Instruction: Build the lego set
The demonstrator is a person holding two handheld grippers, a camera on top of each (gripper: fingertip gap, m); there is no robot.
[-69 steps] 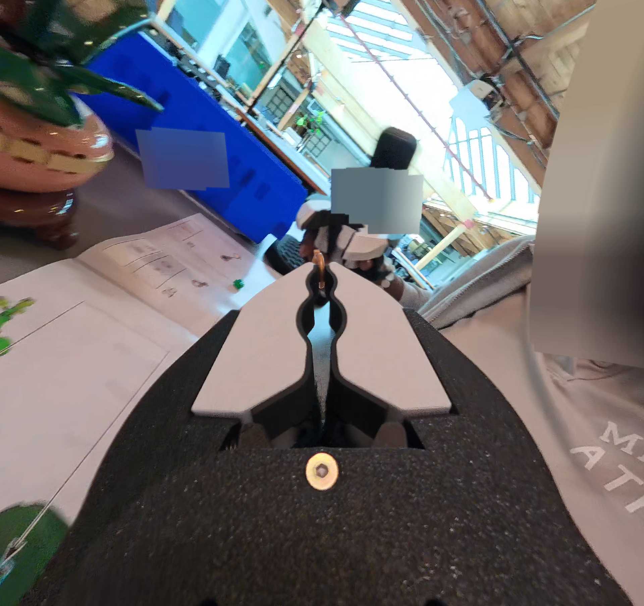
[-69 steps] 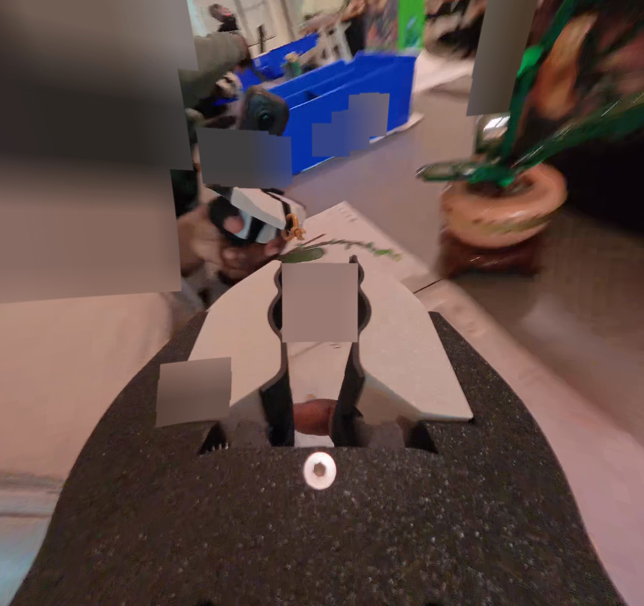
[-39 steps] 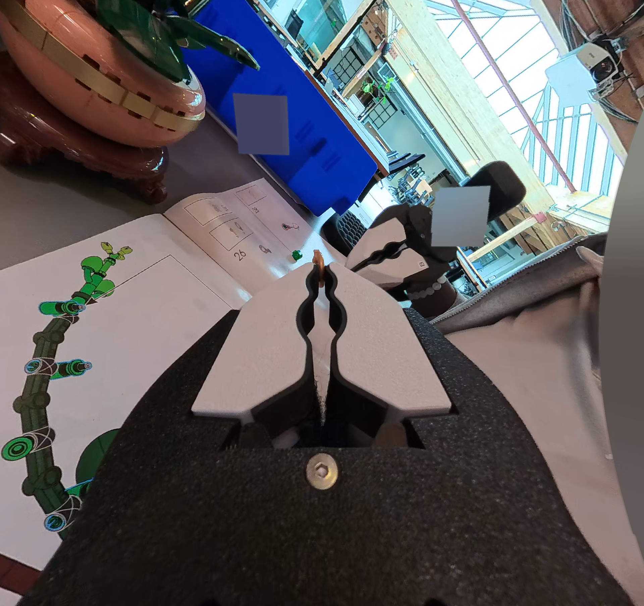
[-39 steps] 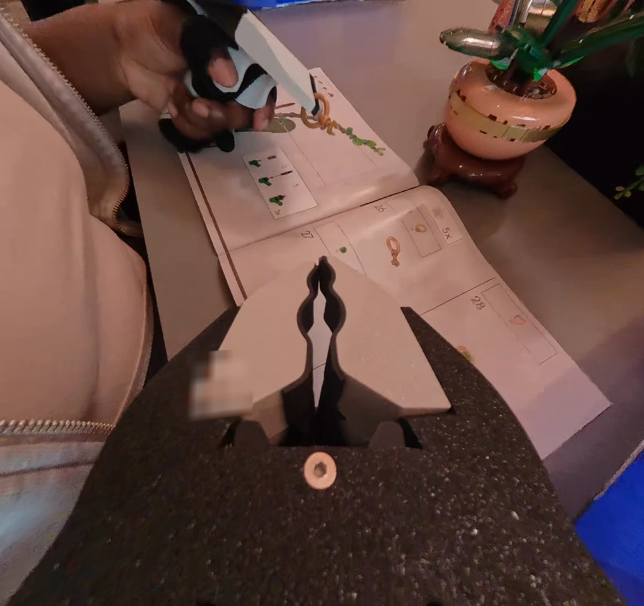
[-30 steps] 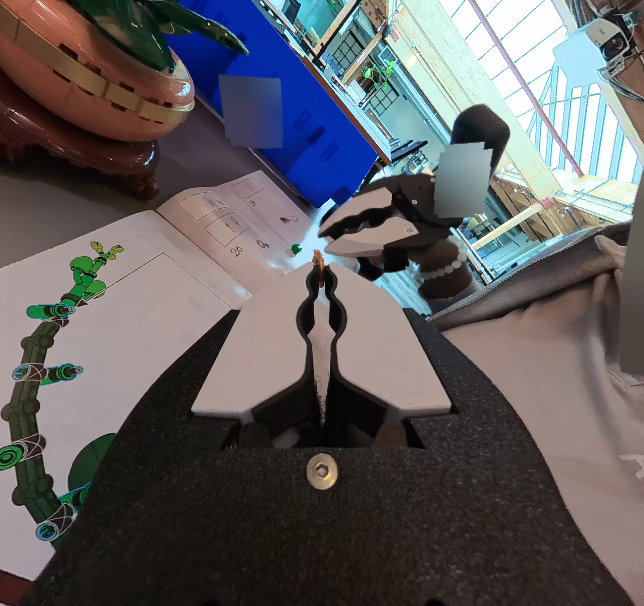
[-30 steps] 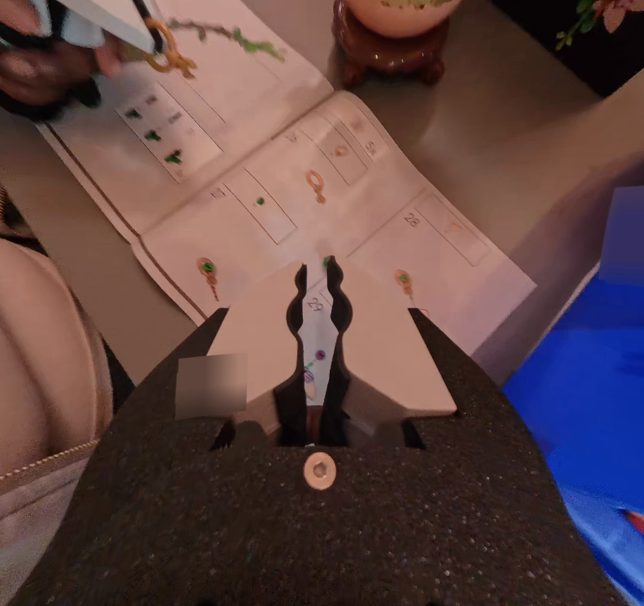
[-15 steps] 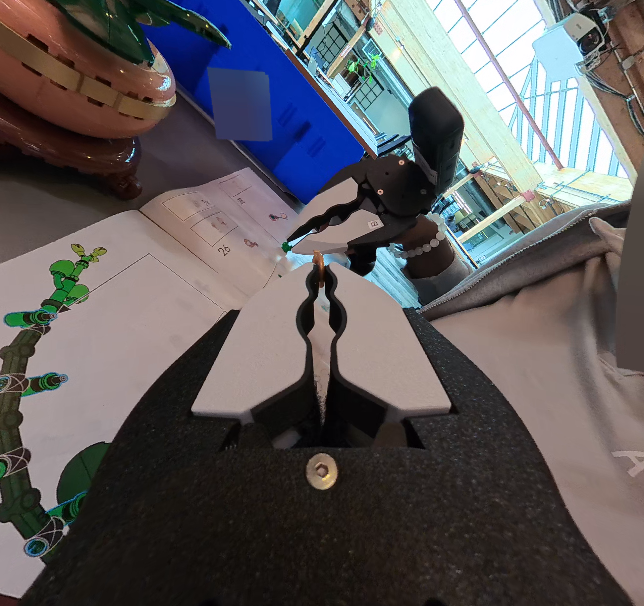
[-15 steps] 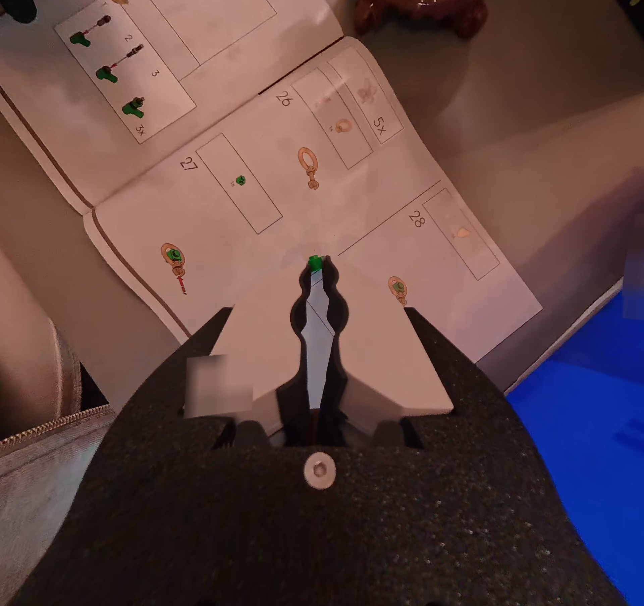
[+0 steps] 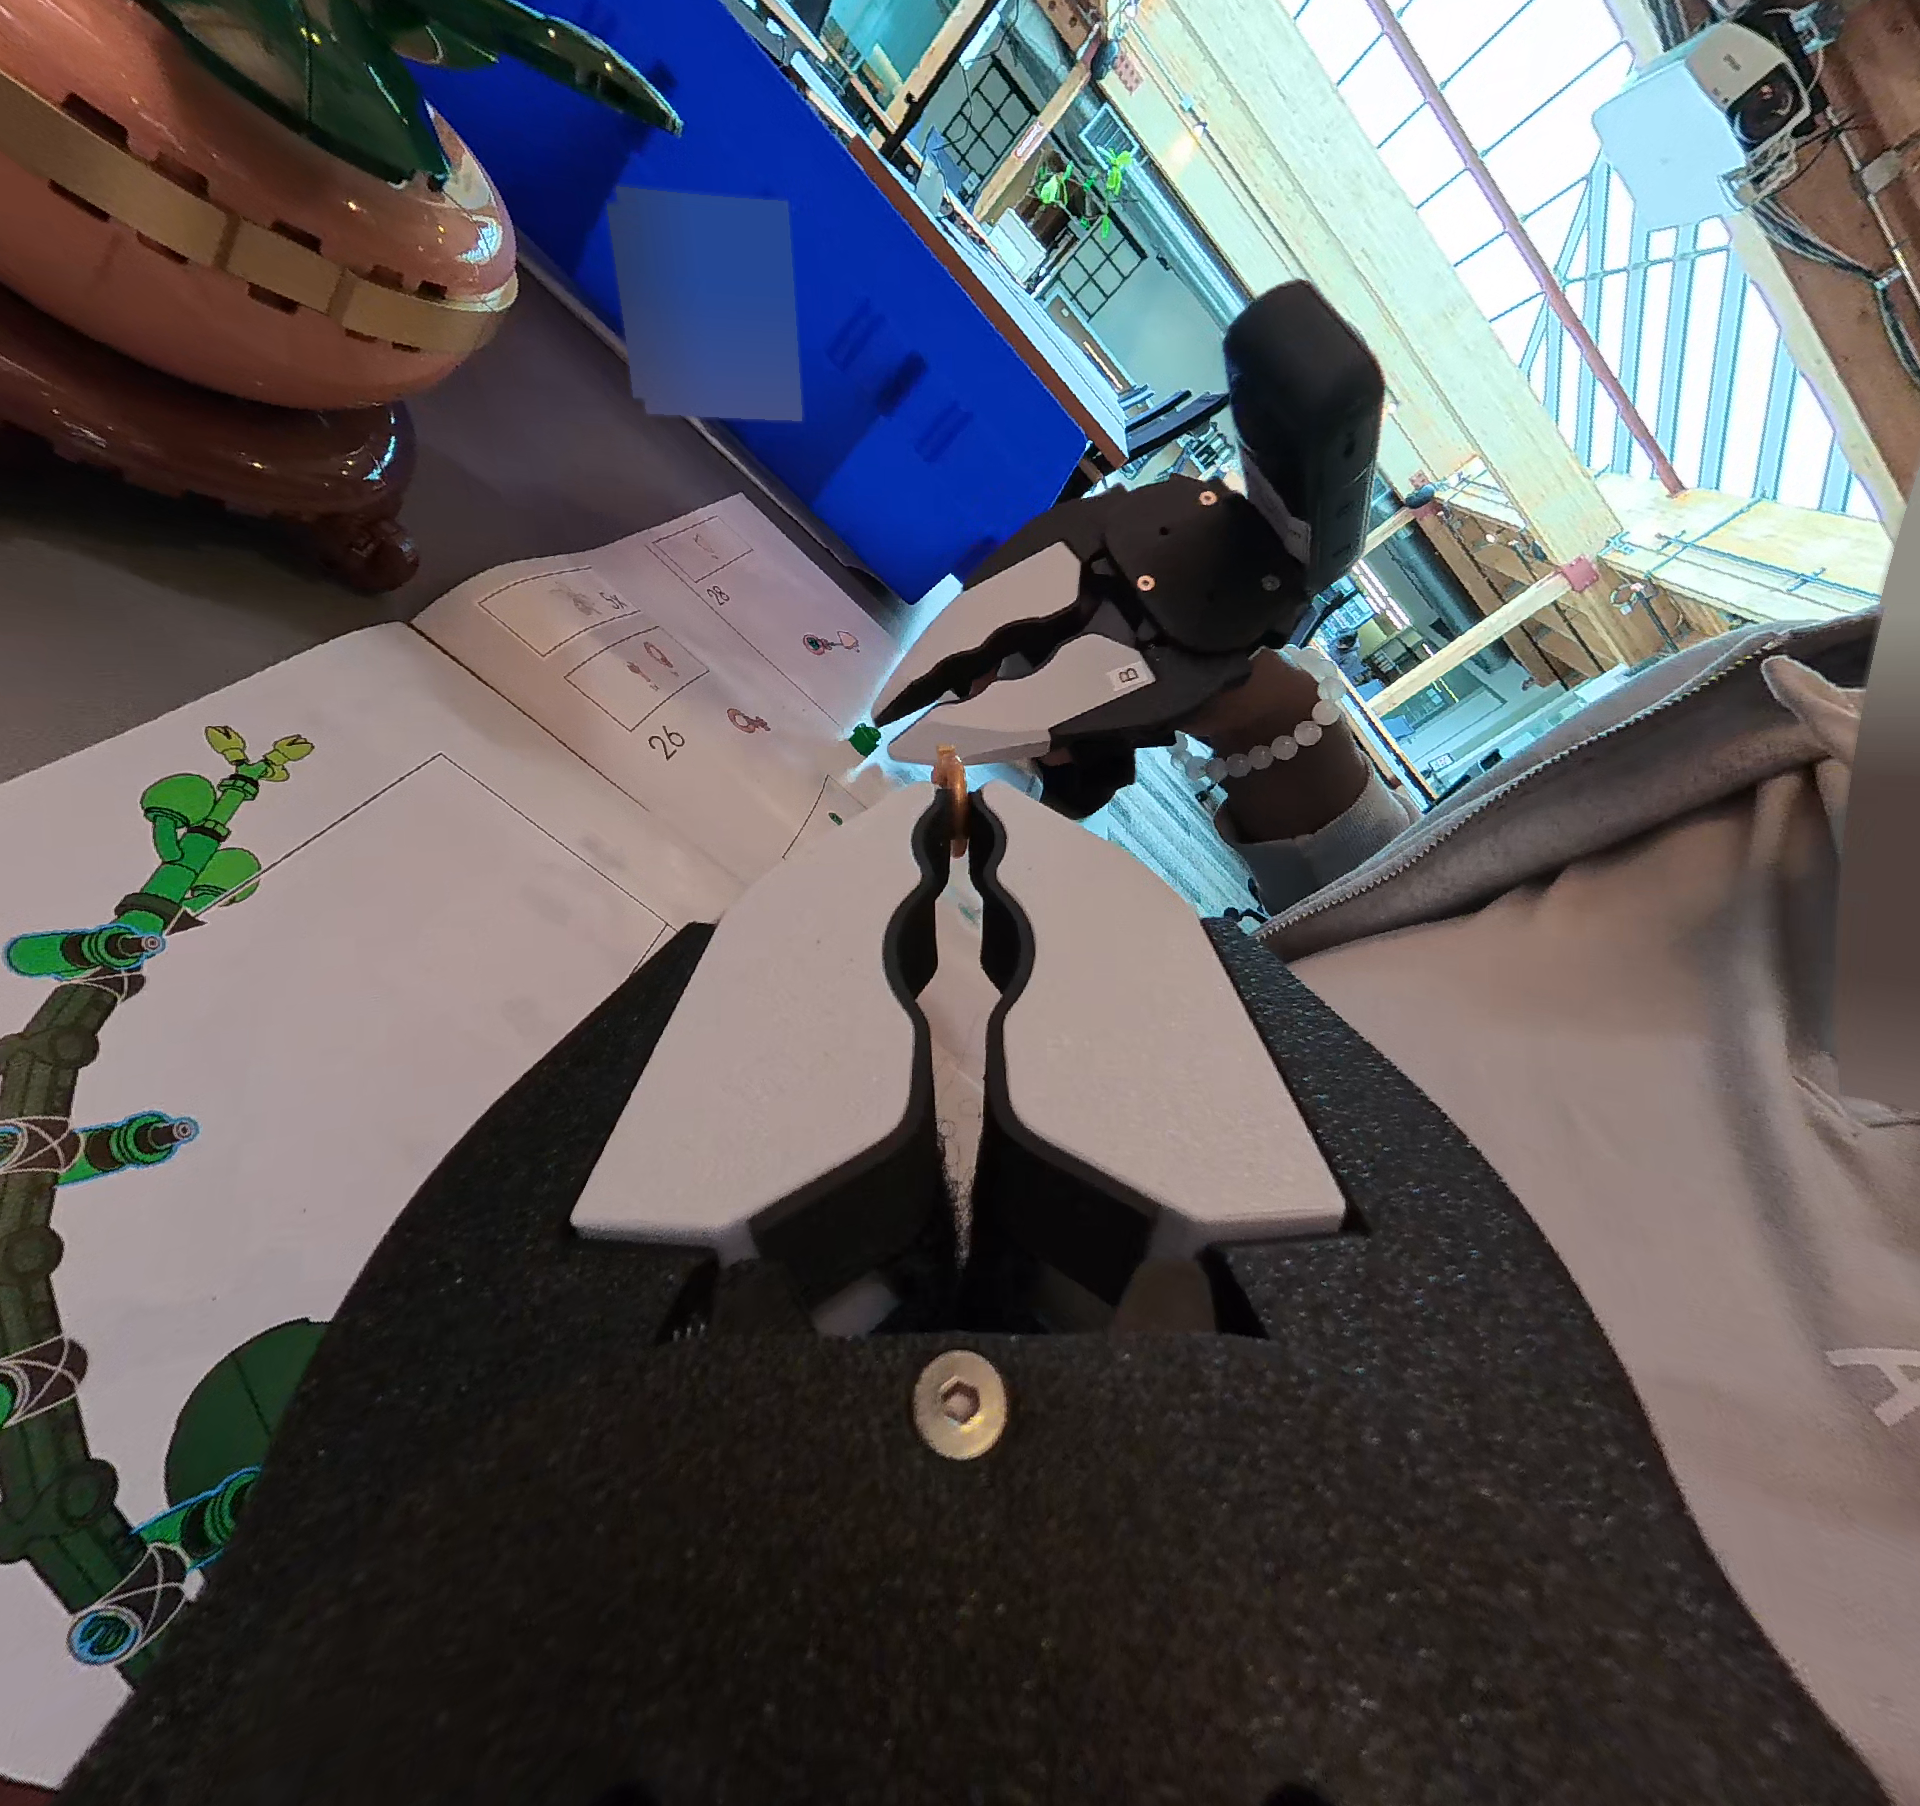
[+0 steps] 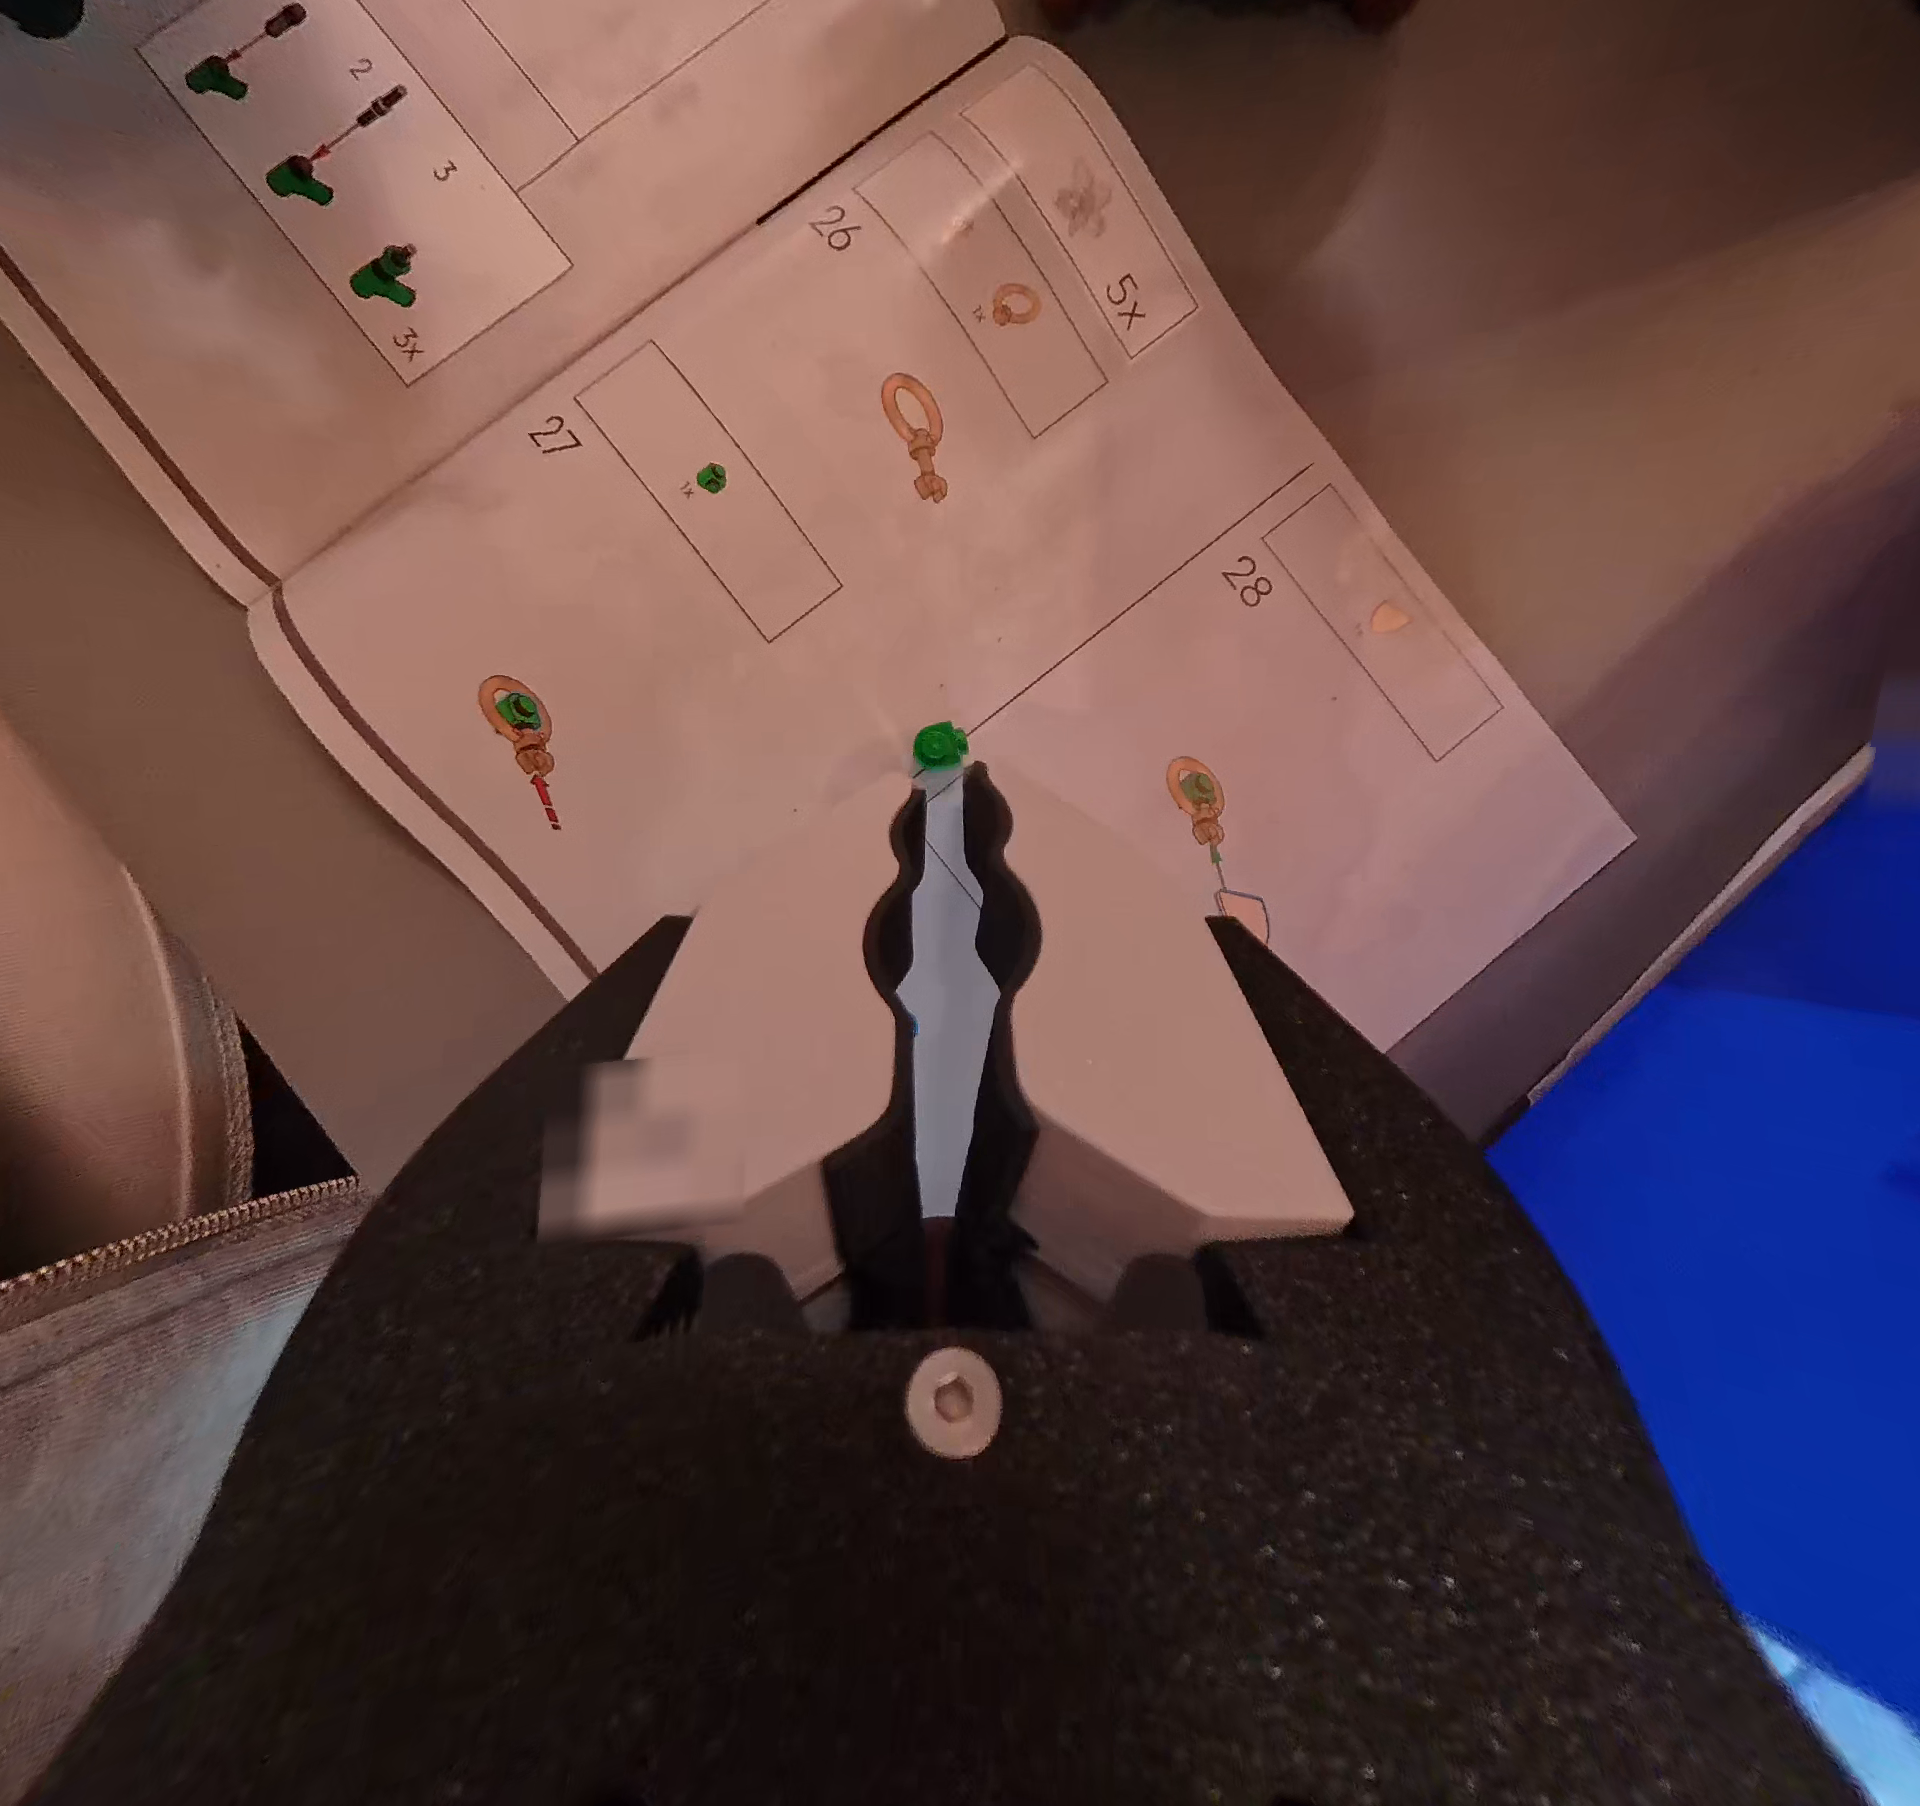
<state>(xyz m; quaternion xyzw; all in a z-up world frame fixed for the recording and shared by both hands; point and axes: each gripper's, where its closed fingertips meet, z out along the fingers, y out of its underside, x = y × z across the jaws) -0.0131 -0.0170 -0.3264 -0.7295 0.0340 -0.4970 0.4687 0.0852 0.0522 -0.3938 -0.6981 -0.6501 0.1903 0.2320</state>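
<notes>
Left gripper (image 9: pixel 951 800) of mine clenched on small tan ring-shaped lego piece (image 9: pixel 948 792), mostly hidden between tips, right gripper (image 10: pixel 943 782) narrowly parted just behind tiny green round stud (image 10: pixel 938 746) lying on open white instruction booklet (image 10: pixel 727 676), contact unclear.

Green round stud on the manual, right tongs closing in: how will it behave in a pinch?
Probably rigid: the green round stud looks like hard moulded plastic. Likely very light and, being round and glossy, apt to squirt out or skid across the smooth instruction booklet if the right tongs close off-centre. It lies just past the slightly parted tips, so little of it is available to grip.
</notes>
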